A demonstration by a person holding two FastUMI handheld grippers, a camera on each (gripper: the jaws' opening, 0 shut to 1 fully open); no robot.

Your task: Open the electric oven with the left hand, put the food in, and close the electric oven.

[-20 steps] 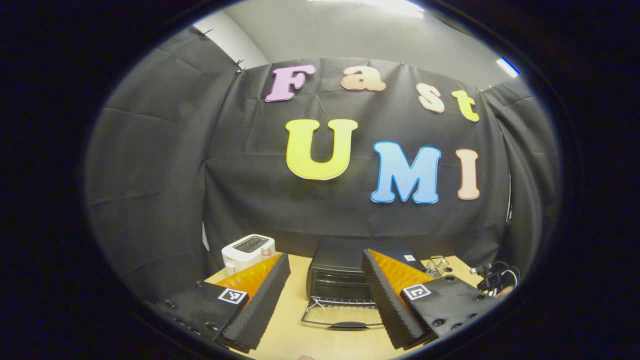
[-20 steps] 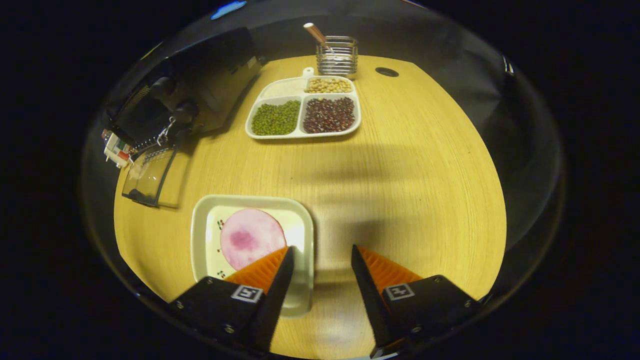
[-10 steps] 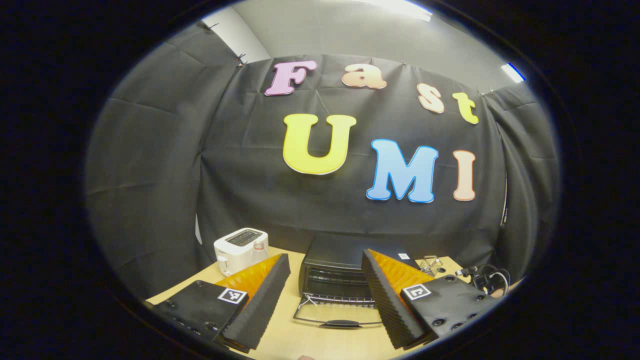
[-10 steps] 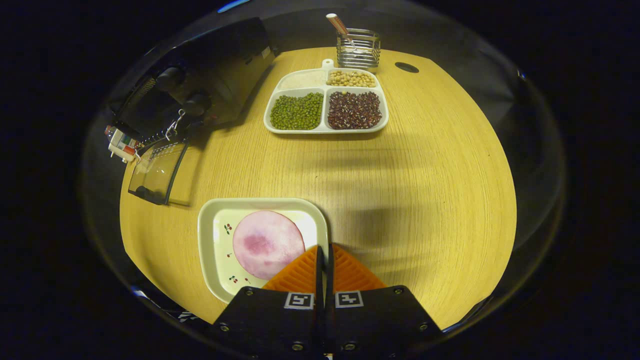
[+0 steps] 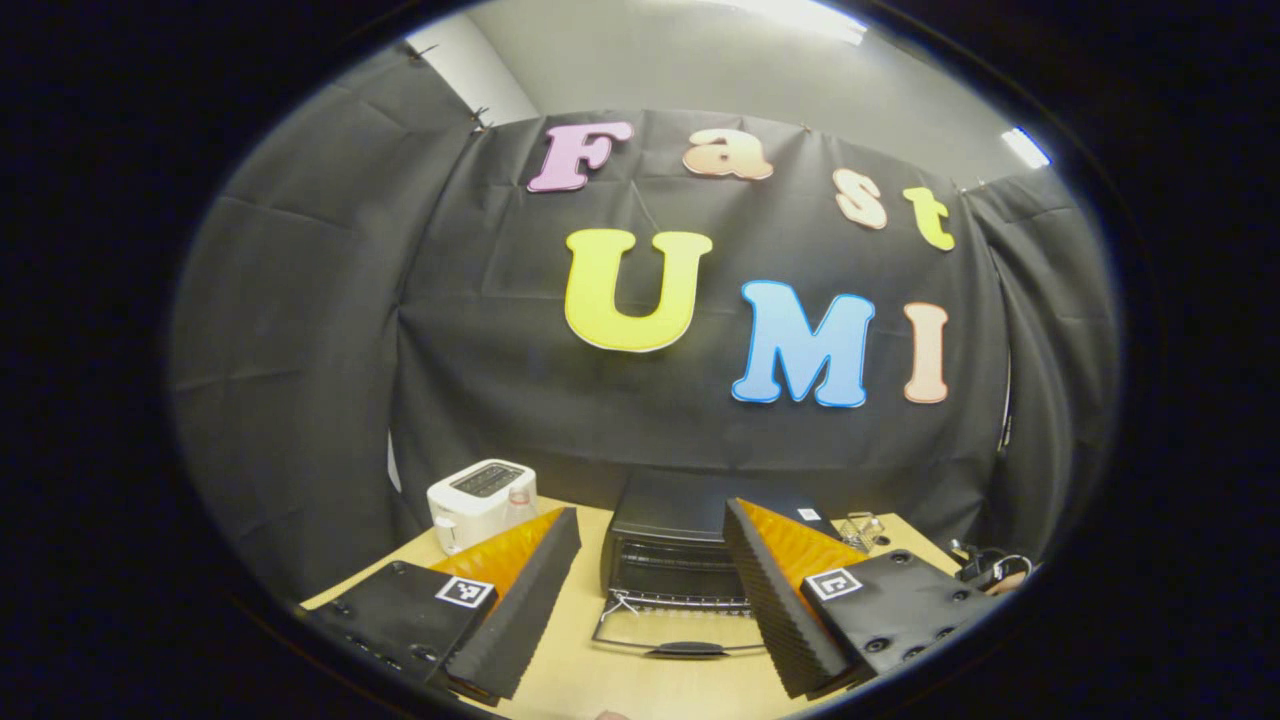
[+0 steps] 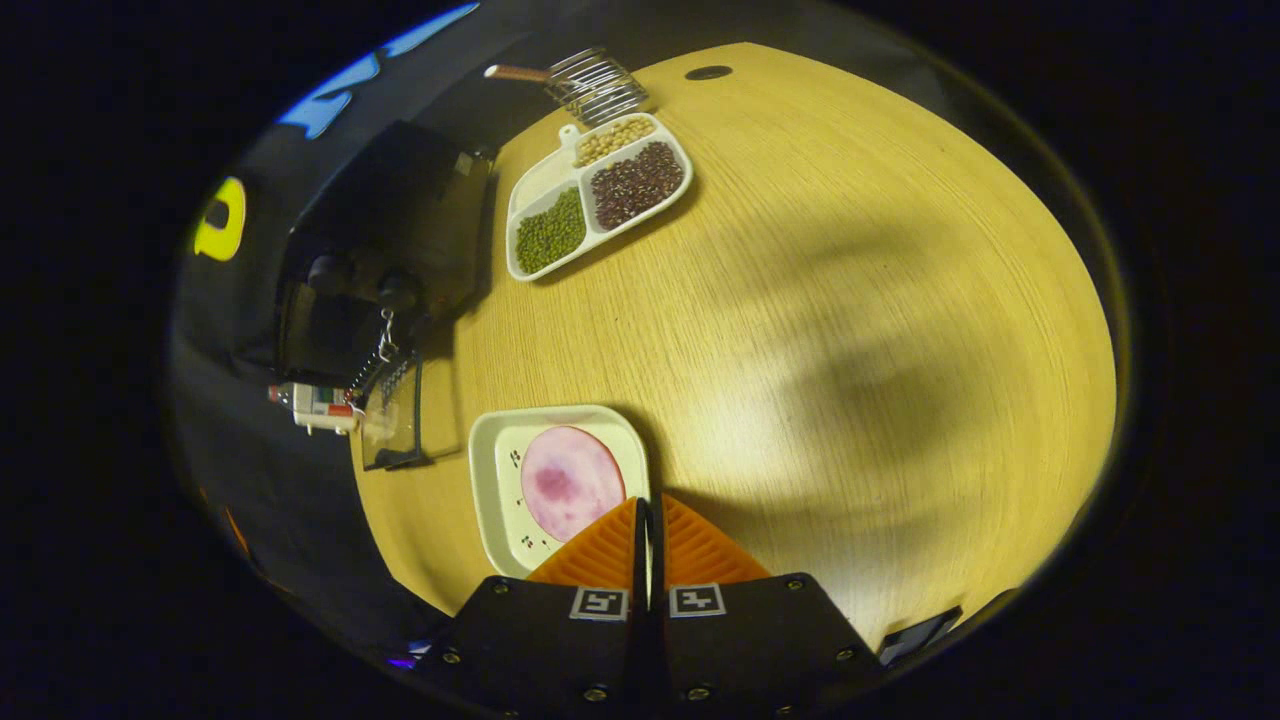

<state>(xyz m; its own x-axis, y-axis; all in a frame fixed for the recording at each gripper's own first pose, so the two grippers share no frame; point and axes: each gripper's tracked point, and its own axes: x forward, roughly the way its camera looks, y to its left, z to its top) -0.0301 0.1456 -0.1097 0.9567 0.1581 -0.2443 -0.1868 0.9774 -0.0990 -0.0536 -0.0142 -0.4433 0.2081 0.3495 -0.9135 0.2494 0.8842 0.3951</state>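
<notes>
Oven (image 5: 690, 555) stands at the table's (image 6: 850, 300) rear, a black metal box; its glass door (image 5: 665, 632) lies flat and open. Plate (image 6: 490, 480), a glossy cream square with rounded corners, carries the food (image 6: 572, 482), a flat pink disc. Right gripper (image 6: 648, 520) is clenched on the plate's rim at one corner; left gripper (image 5: 650, 590) hangs released, facing the oven. Risk, as judged: a one-corner pinch on smooth glaze may let the plate tilt and the disc slide off; the rim may also strike the door.
</notes>
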